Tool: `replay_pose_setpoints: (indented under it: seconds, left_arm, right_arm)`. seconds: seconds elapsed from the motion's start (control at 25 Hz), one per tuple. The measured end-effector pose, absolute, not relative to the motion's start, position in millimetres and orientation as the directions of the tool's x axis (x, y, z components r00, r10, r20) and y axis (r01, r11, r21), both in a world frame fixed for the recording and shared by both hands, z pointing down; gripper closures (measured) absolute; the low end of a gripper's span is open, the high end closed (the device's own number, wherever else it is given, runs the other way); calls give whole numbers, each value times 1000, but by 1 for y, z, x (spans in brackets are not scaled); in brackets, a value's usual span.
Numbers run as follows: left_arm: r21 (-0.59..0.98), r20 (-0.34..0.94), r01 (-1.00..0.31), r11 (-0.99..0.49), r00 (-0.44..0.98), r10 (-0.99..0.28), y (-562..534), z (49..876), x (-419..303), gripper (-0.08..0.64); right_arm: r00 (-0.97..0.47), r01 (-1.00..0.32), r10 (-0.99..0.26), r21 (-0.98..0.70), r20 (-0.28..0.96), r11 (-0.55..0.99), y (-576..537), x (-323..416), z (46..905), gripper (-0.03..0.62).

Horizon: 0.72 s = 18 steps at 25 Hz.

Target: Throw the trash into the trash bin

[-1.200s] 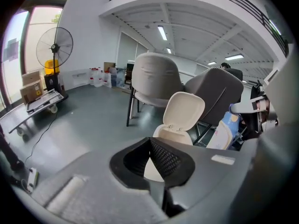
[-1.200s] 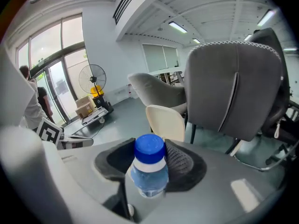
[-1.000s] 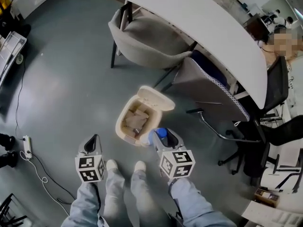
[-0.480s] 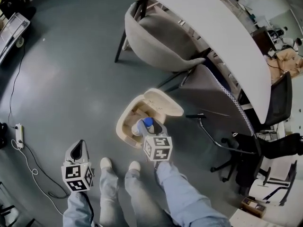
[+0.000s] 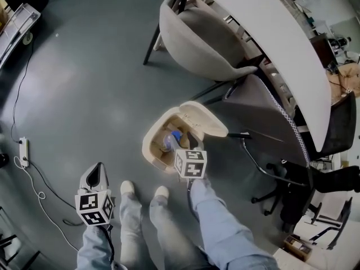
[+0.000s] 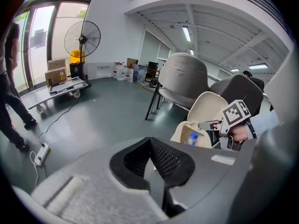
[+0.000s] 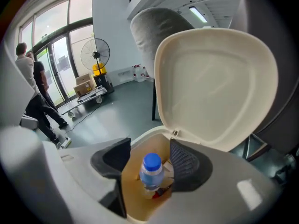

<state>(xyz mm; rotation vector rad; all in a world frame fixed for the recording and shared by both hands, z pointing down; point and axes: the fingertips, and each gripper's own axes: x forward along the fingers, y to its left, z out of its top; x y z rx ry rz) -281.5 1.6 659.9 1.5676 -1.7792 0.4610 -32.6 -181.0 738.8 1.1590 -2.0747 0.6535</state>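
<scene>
1. The right gripper (image 7: 150,149) points steeply down into the open mouth of the beige trash bin (image 5: 151,148). The bin's hinged lid (image 7: 215,83) stands raised behind the opening.
2. Its jaws have just been opening and now stand wide apart. A clear plastic bottle (image 7: 152,171) with a blue cap sits between them with a gap on each side, so neither pad presses on it.
3. The bottle is inside the bin's opening, above other trash.
4. The left gripper (image 6: 150,143) is held well apart from the bin, over the grey floor (image 5: 84,94). Its jaws are closed together with nothing between them.
5. A grey chair (image 5: 208,38) and a white bench (image 5: 281,49) stand beyond the bin.
</scene>
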Motion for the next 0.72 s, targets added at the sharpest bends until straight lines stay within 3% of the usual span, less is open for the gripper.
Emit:
replay_pose_setpoints:
  seconds: [0.72]
  left_arm:
    - [206,702,-975,80,90,-707,-28,667,-235,551]
  right_arm:
    - [-388,-907,-577,-186,719,377,-162,22,726,327]
